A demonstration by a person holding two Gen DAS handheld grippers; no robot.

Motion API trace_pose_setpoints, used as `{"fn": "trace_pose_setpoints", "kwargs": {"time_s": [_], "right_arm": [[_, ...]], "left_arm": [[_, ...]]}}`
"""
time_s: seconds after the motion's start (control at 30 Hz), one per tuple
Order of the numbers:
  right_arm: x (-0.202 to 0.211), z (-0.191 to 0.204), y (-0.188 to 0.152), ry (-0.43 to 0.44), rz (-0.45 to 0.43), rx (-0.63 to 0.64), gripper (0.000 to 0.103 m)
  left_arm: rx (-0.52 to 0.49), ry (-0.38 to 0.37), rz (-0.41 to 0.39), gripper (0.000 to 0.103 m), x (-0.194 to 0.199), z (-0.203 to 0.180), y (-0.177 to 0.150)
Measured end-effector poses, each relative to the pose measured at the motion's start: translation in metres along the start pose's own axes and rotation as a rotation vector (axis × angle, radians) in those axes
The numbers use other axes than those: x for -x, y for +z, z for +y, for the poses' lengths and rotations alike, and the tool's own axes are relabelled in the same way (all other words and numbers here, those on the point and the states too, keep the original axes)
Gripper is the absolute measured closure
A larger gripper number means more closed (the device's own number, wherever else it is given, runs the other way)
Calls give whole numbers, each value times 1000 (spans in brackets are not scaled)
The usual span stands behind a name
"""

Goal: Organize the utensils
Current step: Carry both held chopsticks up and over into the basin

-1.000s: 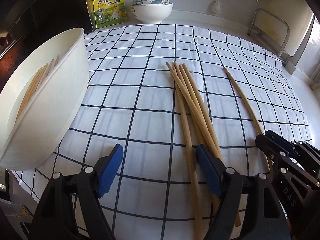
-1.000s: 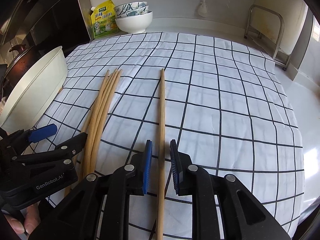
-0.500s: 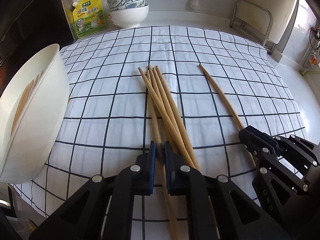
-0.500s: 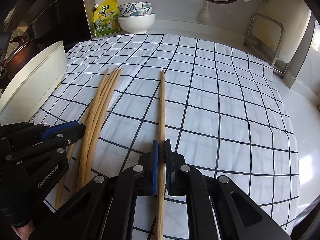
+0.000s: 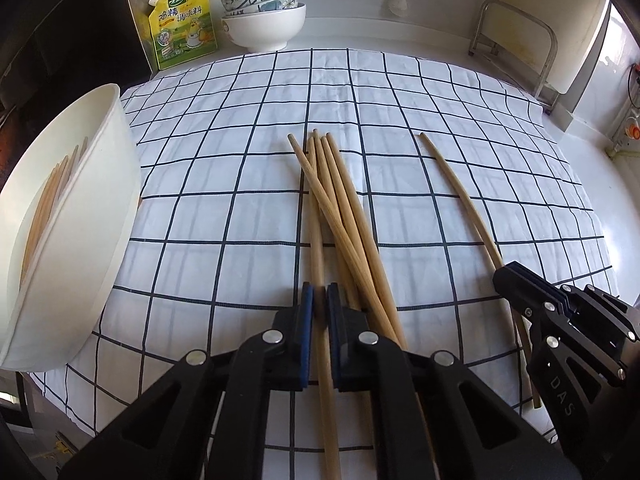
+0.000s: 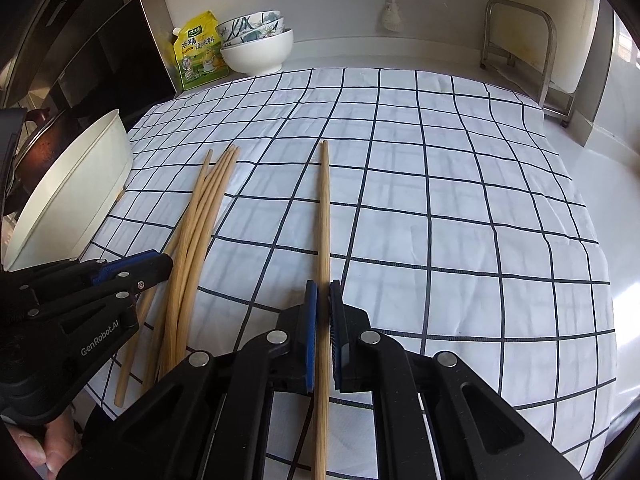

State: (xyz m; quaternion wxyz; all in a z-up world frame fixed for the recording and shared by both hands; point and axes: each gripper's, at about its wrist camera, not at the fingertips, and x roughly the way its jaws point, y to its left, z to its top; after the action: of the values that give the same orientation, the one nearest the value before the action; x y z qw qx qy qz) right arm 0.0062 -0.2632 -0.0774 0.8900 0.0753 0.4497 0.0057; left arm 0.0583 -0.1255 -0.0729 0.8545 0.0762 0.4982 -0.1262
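Off to the left of the left hand-held gripper [image 5: 319, 306], a large white bowl [image 5: 92, 240] is leaning on the checked cloth [image 5: 240, 160], with several chopsticks [image 5: 48, 196] lying inside it. Between its blue pads, the left hand-held gripper is pinching one chopstick [image 5: 316, 240] from the loose bundle of chopsticks [image 5: 348, 216] that is fanning forward just to its right. Further right, the right hand-held gripper [image 6: 323, 308] is clamping a single chopstick [image 6: 325, 208], which is pointing straight ahead, well apart from the bundle. Beyond both grippers, at the far edge of the counter [image 6: 580, 168], a yellow seasoning pouch [image 5: 182, 26] is standing beside stacked bowls [image 5: 264, 16], and a metal rack [image 6: 520, 48] is standing at the far right.
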Motion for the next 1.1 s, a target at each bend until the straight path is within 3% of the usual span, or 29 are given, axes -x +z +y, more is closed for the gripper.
{"fn": "trace_pose_setpoints", "kwargs": {"time_s": [0.37, 0.7, 1.1], "right_arm": [[6, 0, 2, 0, -17, -18, 97], [32, 1, 11, -7, -90, -70, 97], [36, 32, 22, 9, -106, -47, 97]], "left_arm": [[10, -2, -31, 96, 15, 10, 9], [20, -27, -91, 96, 41, 24, 21], [48, -84, -152, 96, 72, 55, 25]]}}
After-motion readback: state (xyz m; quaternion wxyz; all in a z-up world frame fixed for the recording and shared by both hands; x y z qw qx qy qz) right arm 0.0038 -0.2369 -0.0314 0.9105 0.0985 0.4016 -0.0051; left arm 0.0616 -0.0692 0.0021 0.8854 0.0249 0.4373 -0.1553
